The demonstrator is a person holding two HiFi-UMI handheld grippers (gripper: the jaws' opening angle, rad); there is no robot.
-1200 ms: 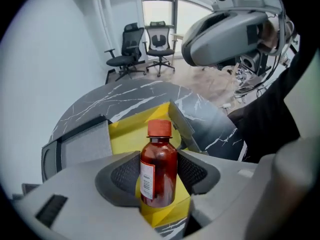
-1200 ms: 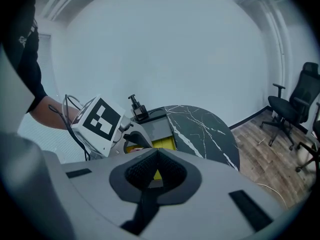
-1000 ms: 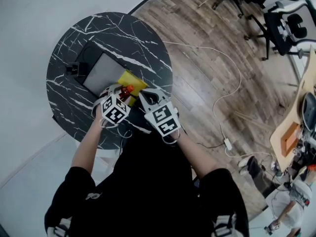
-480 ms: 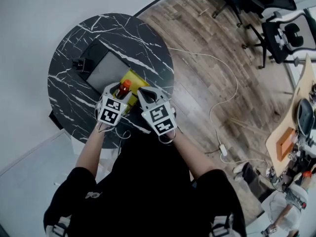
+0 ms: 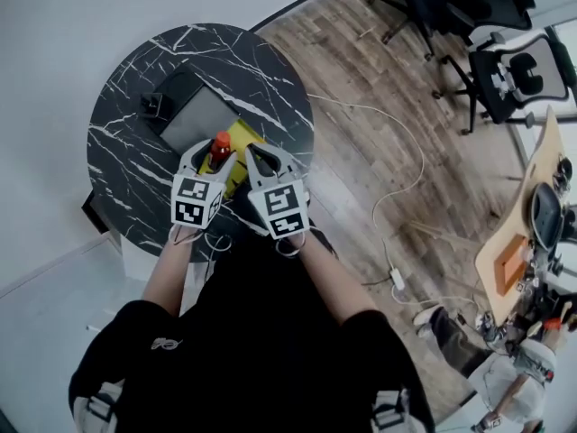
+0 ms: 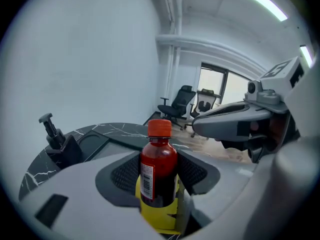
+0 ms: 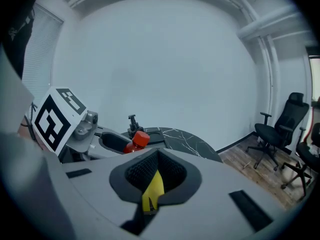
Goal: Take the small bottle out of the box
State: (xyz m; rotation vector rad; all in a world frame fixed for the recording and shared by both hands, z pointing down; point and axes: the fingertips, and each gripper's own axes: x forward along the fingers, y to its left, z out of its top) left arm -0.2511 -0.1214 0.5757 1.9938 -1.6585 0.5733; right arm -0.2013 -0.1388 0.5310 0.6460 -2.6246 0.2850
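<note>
**Bottle gripped at the box mouth, its base out of sight**

The lower end of the small bottle point(image 6: 158, 159) is the hard part. In the left gripper view its dark red body and orange cap stand upright between the pads, but below the label only the yellow box point(image 6: 159, 216) shows. Whether the base sits inside the box or just above its mouth cannot be told. From the head view the cap alone peeks out between the marker cubes, and the person's arms and both grippers cover most of the box.

The left claw point(image 6: 159, 176) is closed narrow on the small bottle, its pads pressing the bottle's sides. The right claw point(image 7: 154, 184) is pinched nearly together on a thin yellow strip, apparently a flap or wall of the box. The rest of the box is cut off below its jaws.

The tabletop point(image 5: 135, 88) is round, black marble with white veins. A dark slab with a grey face point(image 5: 194, 115) lies on it just beyond the box, and a small black stand point(image 5: 153, 106) sits at the slab's far corner. A plain white wall point(image 7: 165, 59) rises behind the tabletop. To the person's right lies a wood plank floor point(image 5: 361, 142), crossed by a white cable point(image 5: 406, 188), with black office chairs point(image 5: 518, 61) well apart from the tabletop.
</note>
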